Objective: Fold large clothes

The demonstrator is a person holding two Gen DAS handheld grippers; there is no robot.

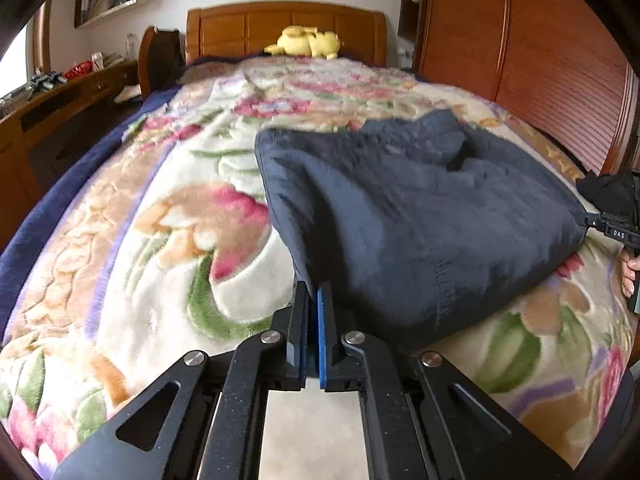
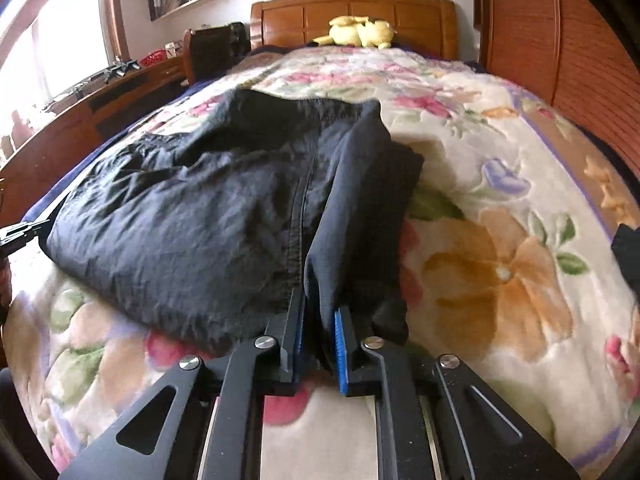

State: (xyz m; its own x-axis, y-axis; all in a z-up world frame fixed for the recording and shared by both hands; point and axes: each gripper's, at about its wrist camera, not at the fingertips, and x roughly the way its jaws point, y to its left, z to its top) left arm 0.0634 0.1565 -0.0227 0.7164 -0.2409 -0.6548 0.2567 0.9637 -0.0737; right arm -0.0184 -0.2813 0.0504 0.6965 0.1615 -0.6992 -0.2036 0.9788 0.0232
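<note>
**A:** What room is this, and what is laid out?

**B:** A bedroom. A bed covered by a floral blanket (image 1: 168, 240) fills both views, with a wooden headboard (image 1: 286, 26) at the far end and a yellow plush toy (image 1: 304, 43) lying against it. A wooden desk (image 1: 68, 96) runs along the left, a slatted wooden wardrobe (image 1: 560, 72) along the right.

**A:** Where is the clothing?

**B:** A dark navy garment (image 1: 400, 208) lies bunched on the blanket, in the near half of the bed. In the left wrist view it sits right of centre; in the right wrist view it spreads left of centre.

**A:** What are the claws doing?

**B:** The left gripper (image 1: 314, 300) is clenched on the garment's near left corner, with only a thin edge of cloth between its blue pads. The right gripper (image 2: 320, 308) is clamped on a thicker fold at the near right corner, beside a stitched seam (image 2: 298, 224), so its jaws stand slightly apart around the cloth. In the left wrist view the right gripper shows at the far right edge, with a hand (image 1: 629, 276) on its handle.

**A:** Why hold both near corners?

**B:** It looks like the set-up for a fold: pinching the two ends of one edge keeps it taut, so it could be carried over towards the headboard as one straight line. The far side is rumpled and may need smoothing.
</note>
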